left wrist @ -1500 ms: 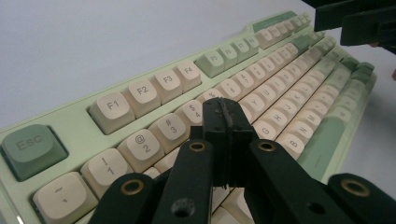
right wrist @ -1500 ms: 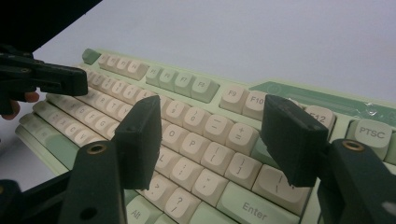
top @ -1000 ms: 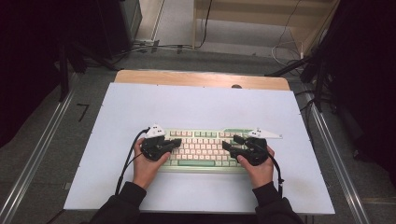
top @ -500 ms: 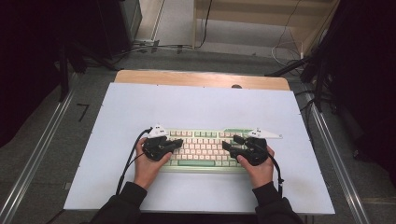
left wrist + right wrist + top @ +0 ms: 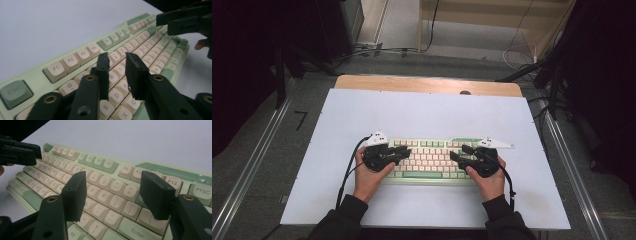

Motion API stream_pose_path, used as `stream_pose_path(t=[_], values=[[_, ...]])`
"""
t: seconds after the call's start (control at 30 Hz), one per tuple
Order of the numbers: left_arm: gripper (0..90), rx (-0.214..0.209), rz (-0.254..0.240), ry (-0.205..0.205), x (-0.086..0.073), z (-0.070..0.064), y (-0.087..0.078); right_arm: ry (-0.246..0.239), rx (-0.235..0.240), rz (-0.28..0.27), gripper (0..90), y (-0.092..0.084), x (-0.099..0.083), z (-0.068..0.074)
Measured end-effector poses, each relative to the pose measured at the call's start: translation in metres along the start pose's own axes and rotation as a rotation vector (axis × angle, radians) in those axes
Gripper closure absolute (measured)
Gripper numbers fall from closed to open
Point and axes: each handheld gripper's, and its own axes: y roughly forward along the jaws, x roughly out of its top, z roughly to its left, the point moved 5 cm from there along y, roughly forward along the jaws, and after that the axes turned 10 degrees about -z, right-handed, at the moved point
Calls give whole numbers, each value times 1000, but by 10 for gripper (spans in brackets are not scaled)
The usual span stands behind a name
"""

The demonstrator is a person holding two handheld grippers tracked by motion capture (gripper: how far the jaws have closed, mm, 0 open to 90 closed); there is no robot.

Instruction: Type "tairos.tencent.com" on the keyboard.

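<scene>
The white table (image 5: 422,115) carries a pale green keyboard (image 5: 432,156) near its front edge. The left claw (image 5: 404,152) hangs over the keyboard's left keys — jaws just parted, nothing between. The right claw (image 5: 457,154) hovers over the right keys — spread wide, empty.

Lab-like recording space: aluminium rails (image 5: 242,185), floor cables (image 5: 522,47), white tabletop (image 5: 427,112).

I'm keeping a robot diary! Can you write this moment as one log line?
scene: keyboard on white table | left hand-held gripper: jaws just opening, nothing between, over letter keys | right hand-held gripper: open, over right keys
</scene>
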Motion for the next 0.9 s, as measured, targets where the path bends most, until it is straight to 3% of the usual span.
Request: stream_pose_path(t=[0.1, 0.2, 0.4, 0.6, 0.8, 0.9], values=[[577, 12, -42, -7, 3, 2, -7, -1, 0, 0, 372, 0, 0, 1], [490, 26, -44, -17, 2, 8, -13, -2, 1, 1, 378, 0, 0, 1], [419, 69, -75, -96, -1, 23, -22, -13, 10, 8, 420, 1, -1, 3], [397, 95, -103, -107, 0, 27, -24, -43, 47, 15, 595, 2, -1, 9], [397, 96, -99, -101, -1, 24, -22, -61, 102, 28, 853, 2, -1, 17], [397, 91, -98, -99, -2, 23, -22, -67, 124, 33, 876, 3, 0, 21]])
